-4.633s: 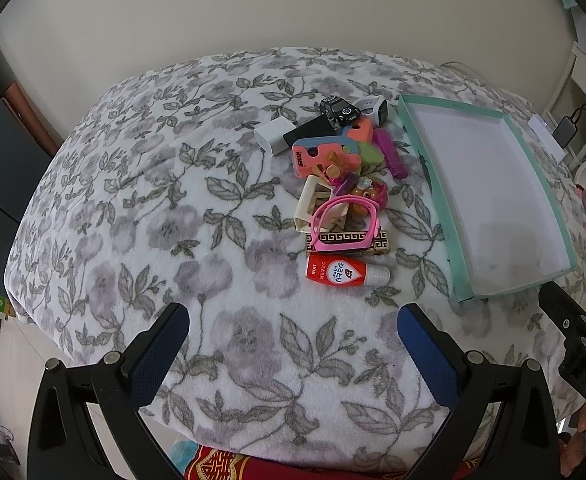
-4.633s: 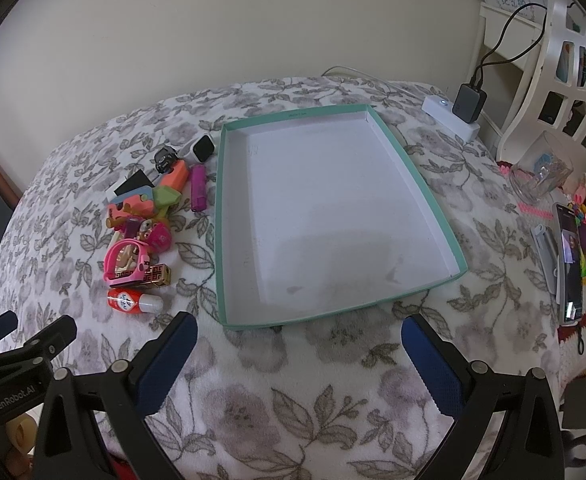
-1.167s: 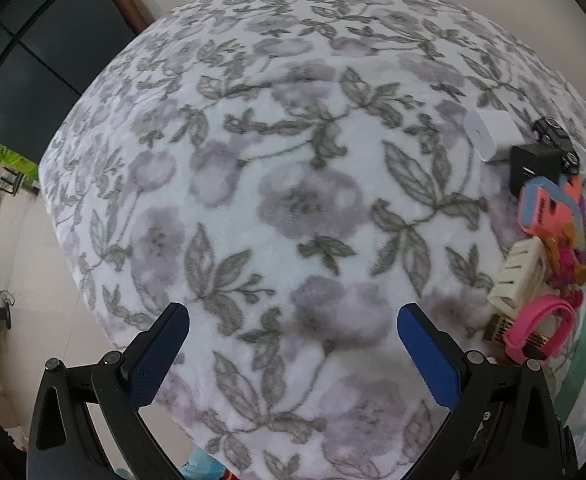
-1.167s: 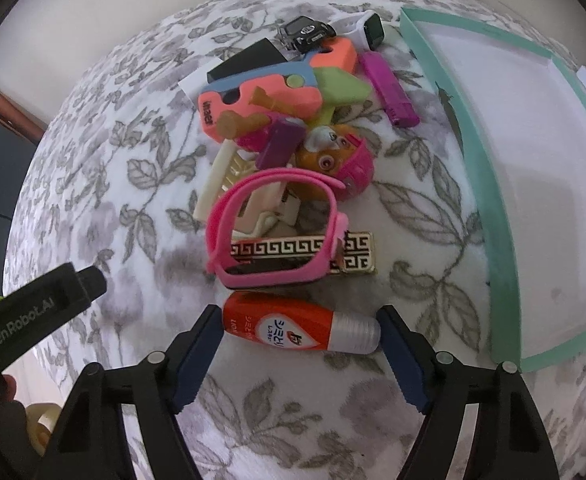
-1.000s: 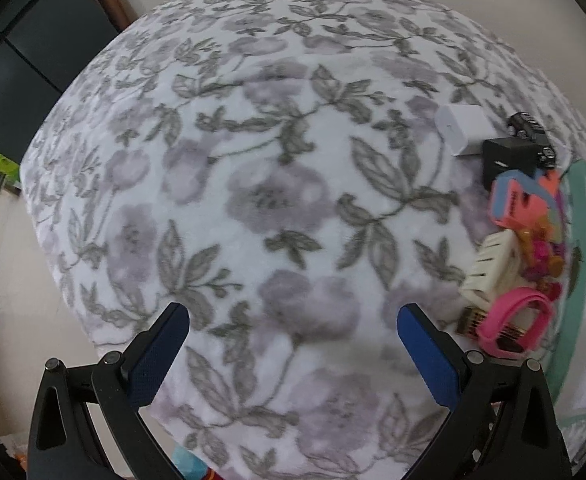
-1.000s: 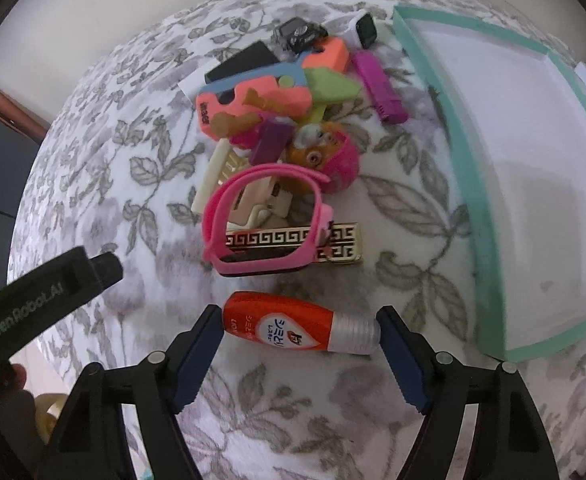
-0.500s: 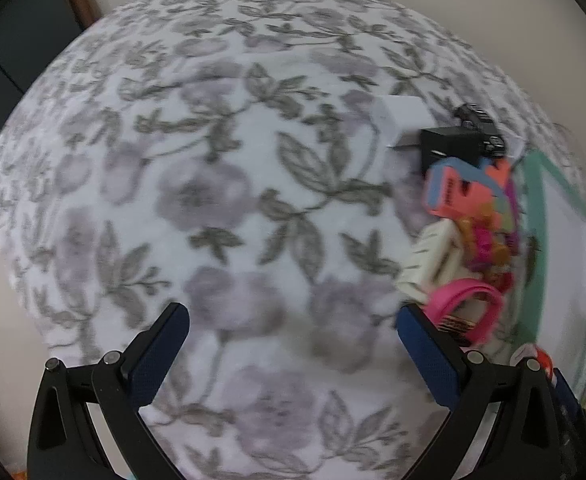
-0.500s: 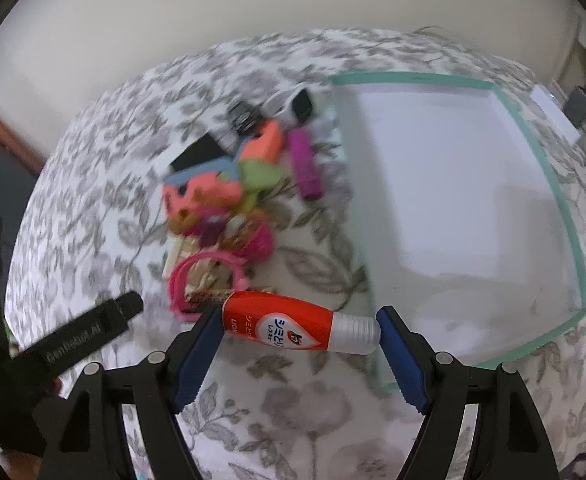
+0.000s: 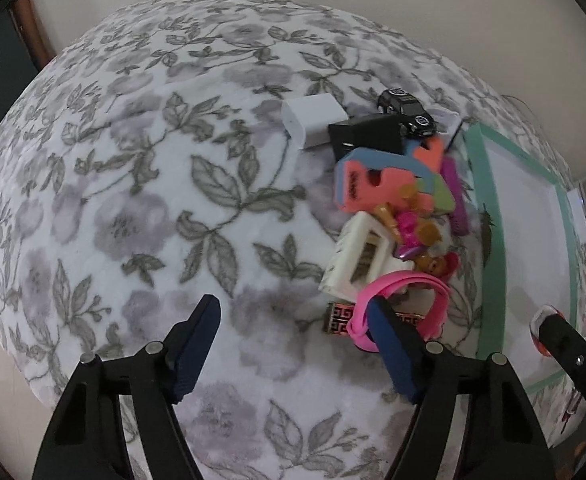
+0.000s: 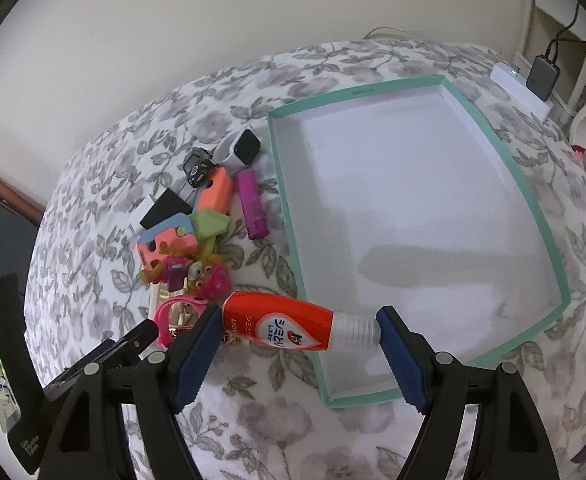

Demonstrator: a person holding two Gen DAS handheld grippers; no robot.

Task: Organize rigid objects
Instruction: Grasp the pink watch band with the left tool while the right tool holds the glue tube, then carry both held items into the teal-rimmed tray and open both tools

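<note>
My right gripper [image 10: 297,338] is shut on a red bottle with a clear cap [image 10: 277,326], gripped end to end and held in the air over the near left corner of the teal-rimmed white tray [image 10: 287,204]. The tray holds nothing. My left gripper [image 9: 293,342] hangs over the floral blanket just left of the toy pile, its jaws closing with only blanket between them. Its right finger [image 9: 389,344] overlaps the pink wristband [image 9: 405,282]. The pile also has a cream block [image 9: 357,258], a gold-patterned box [image 9: 339,318] and an orange foam piece [image 9: 363,184].
A white adapter [image 9: 311,124], a black box [image 9: 367,136], a toy car [image 9: 407,110] and a purple lighter [image 10: 251,204] lie at the pile's far end. A white power strip with a charger [image 10: 523,84] sits beyond the tray. The blanket drops away at the left edge.
The right gripper has lifted the red bottle off the blanket and carried it right, over the tray's corner. The left gripper has moved toward the pile and its jaws have narrowed.
</note>
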